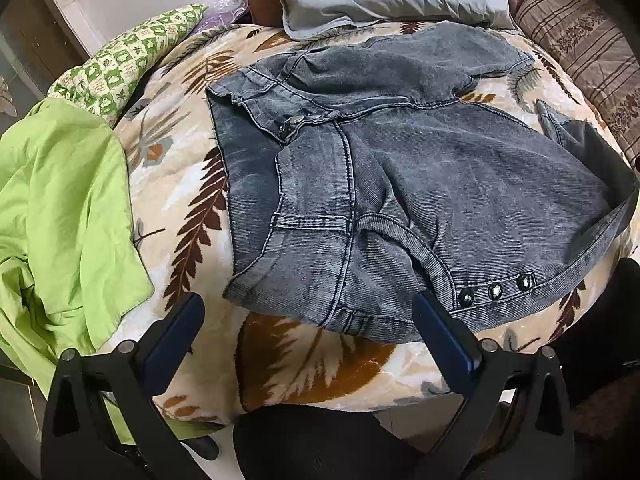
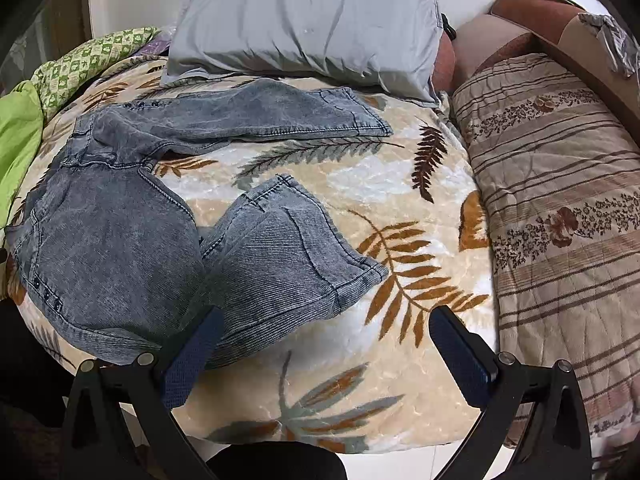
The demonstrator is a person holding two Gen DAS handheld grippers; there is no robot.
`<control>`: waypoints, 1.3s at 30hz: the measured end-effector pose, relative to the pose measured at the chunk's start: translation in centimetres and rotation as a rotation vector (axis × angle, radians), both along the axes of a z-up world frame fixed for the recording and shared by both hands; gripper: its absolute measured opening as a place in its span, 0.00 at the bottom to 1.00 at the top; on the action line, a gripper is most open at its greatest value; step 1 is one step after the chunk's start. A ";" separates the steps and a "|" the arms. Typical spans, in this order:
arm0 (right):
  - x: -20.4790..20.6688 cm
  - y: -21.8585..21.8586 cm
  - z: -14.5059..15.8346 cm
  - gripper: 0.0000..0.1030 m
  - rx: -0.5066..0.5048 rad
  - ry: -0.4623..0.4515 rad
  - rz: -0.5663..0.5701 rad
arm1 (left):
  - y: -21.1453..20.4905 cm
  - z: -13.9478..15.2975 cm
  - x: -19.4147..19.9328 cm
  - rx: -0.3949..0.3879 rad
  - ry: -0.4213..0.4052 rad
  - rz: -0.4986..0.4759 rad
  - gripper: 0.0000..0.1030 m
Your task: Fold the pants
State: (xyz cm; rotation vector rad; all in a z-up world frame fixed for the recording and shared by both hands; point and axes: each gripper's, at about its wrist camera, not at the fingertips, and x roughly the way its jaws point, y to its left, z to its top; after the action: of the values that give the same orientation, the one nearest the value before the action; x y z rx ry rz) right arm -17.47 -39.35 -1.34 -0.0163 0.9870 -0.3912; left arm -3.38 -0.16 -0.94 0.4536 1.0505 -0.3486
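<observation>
Blue-padded, my left gripper [image 1: 306, 312] hangs spread wide at the near waistband of the crumpled grey denim pants [image 1: 400, 184]; my right gripper [image 2: 326, 330] gapes likewise beside a leg hem, above the leaf-patterned blanket [image 2: 400, 184].

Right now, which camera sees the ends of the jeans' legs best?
The right wrist view: both leg hems show, spread apart on the leaf blanket. The left wrist view shows mainly the waistband; the hems are mostly out of sight.
</observation>
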 end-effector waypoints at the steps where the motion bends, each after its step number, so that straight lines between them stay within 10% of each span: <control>1: 0.0 0.0 0.0 0.99 0.001 0.001 0.000 | 0.0 0.0 0.0 0.000 0.001 -0.001 1.00; 31: 0.4 -1.5 -0.6 0.99 0.061 -0.019 -0.008 | -1.4 -0.1 0.7 -0.017 0.024 -0.013 1.00; 39: 3.6 -7.8 -1.5 0.99 0.246 -0.039 -0.119 | 2.1 0.4 7.1 -0.167 0.153 0.229 1.00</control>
State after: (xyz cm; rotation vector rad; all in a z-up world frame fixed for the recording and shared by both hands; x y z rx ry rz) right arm -13.87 -47.15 -2.84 0.2725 0.9941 -0.3758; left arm 3.68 1.91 -0.58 0.1558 1.1986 -0.2669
